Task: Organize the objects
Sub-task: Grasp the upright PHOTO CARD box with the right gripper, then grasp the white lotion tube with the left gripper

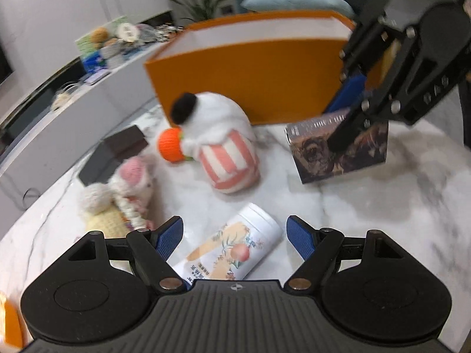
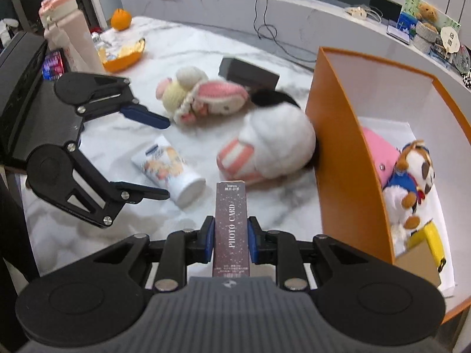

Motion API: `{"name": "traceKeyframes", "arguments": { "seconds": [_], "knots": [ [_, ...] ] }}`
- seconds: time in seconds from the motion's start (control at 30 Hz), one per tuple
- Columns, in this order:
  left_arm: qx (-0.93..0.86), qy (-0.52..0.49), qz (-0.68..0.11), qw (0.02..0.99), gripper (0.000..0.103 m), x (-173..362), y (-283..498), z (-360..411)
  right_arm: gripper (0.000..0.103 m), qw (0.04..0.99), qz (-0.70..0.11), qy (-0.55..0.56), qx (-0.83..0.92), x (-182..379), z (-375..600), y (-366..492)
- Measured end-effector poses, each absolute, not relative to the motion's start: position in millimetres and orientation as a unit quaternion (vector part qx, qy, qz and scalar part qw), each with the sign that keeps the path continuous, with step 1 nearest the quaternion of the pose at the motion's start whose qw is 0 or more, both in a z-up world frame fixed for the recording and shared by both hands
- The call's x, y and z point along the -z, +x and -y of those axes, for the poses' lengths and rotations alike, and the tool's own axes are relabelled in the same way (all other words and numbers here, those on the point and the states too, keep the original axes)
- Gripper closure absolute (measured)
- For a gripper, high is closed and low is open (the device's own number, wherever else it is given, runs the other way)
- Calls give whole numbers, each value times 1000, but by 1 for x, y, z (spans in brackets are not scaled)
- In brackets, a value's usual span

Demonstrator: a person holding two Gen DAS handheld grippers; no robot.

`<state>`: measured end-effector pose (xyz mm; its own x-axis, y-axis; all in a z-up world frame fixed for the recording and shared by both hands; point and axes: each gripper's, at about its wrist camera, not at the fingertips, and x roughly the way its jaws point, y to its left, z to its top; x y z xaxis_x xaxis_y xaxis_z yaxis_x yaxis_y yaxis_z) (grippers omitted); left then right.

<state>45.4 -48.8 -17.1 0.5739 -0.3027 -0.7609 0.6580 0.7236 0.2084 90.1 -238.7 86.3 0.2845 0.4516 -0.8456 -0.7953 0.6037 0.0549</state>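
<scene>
My right gripper (image 2: 230,235) is shut on a dark "PHOTO CARD" box (image 2: 231,214), held upright just left of the open orange box (image 2: 338,153). The left wrist view shows that card box (image 1: 353,158) under the right gripper (image 1: 347,117), in front of the orange box (image 1: 250,67). My left gripper (image 1: 234,231) is open, its blue pads (image 1: 169,238) on either side of a white peach-print canister (image 1: 244,250) lying on the marble table. From the right wrist view, the left gripper (image 2: 165,159) hovers over that canister (image 2: 170,173).
A white plush with pink stripes (image 2: 273,147) leans against the orange box; a bunny plush (image 2: 200,97) and a dark box (image 2: 250,73) lie behind. Inside the orange box sit a dog plush (image 2: 412,176) and a pink plush (image 2: 379,153). Pink bottle (image 2: 73,35) and orange fruit (image 2: 120,19) stand far left.
</scene>
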Motion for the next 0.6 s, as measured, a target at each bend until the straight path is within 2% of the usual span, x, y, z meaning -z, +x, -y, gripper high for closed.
{"name": "traceKeyframes", "arguments": {
  "seconds": [0.3, 0.43, 0.57, 0.6],
  "knots": [
    [314, 229, -392, 834, 11, 44, 65, 42, 79, 772, -444, -202, -407, -81, 233, 89],
    [315, 173, -426, 830, 10, 45, 78, 34, 79, 773, -441, -201, -410, -83, 233, 89],
    [305, 171, -445, 825, 19, 41, 75, 35, 79, 770, -448, -198, -410, -81, 233, 91],
    [304, 171, -449, 823, 24, 41, 75, 35, 78, 769, -448, -200, -410, -80, 232, 91]
  ]
}}
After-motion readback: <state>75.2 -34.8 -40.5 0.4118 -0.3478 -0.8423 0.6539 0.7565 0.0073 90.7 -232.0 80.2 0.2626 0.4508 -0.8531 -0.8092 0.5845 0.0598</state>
